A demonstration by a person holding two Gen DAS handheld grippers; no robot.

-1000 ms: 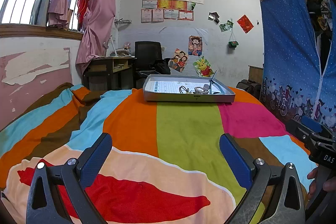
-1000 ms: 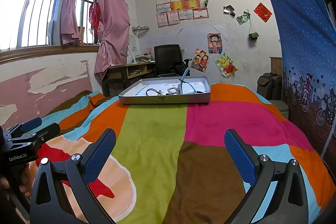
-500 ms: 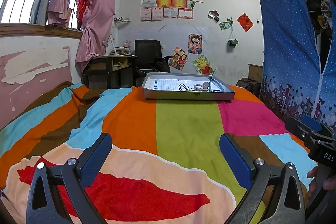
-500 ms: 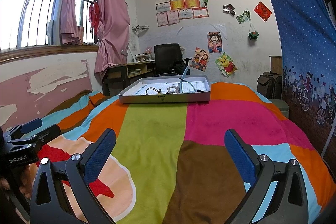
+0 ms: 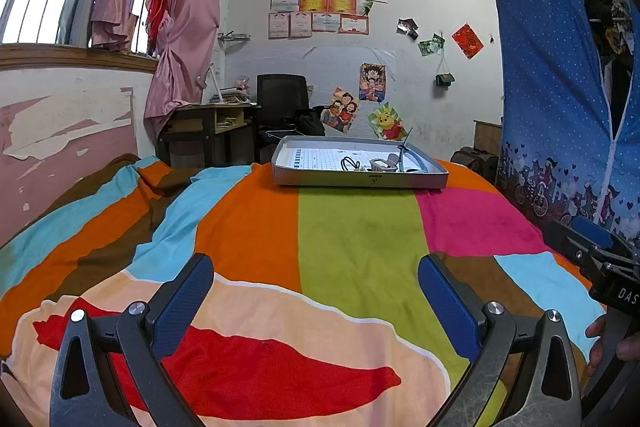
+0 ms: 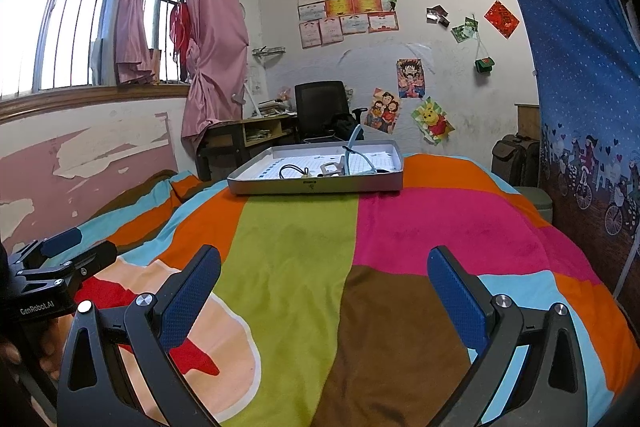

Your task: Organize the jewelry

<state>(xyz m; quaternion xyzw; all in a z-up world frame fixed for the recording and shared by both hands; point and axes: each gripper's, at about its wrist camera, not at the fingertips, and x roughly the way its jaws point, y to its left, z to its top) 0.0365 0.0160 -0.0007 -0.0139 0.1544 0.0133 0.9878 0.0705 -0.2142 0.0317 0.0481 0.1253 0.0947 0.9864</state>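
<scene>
Blue textured pads line both tools: the left gripper (image 5: 316,277) hangs over the bedspread (image 5: 352,247) with its fingers spread wide and nothing between them, and the right gripper (image 6: 324,273) does the same, wide apart and holding nothing. Each tool shows at the edge of the other's view, the right one low at the right border of the left wrist view, the left one low at the left border of the right wrist view, with fingers of the person's hands wrapped on the handles. Beneath both lies a bedspread of bold patches in red, peach, green, brown, pink, orange and light blue, bare between the grippers and the far end of the bed. At that far end sits a shallow grey tray (image 5: 360,181) (image 6: 316,184), well apart from both tools, lined with a white gridded sheet. On it lie a dark looped cord (image 5: 349,163) (image 6: 291,171), a small pale clip-like piece (image 5: 385,163) (image 6: 331,167) and a thin arched band (image 6: 354,149) rising above the rim; finer detail is too small to tell. Behind the tray stand a black office chair (image 6: 320,107) and a wooden desk (image 5: 208,131) under pink curtains (image 6: 208,27). Posters and certificates cover the white back wall, and a blue patterned fabric wardrobe (image 5: 560,107) stands at the right.
</scene>
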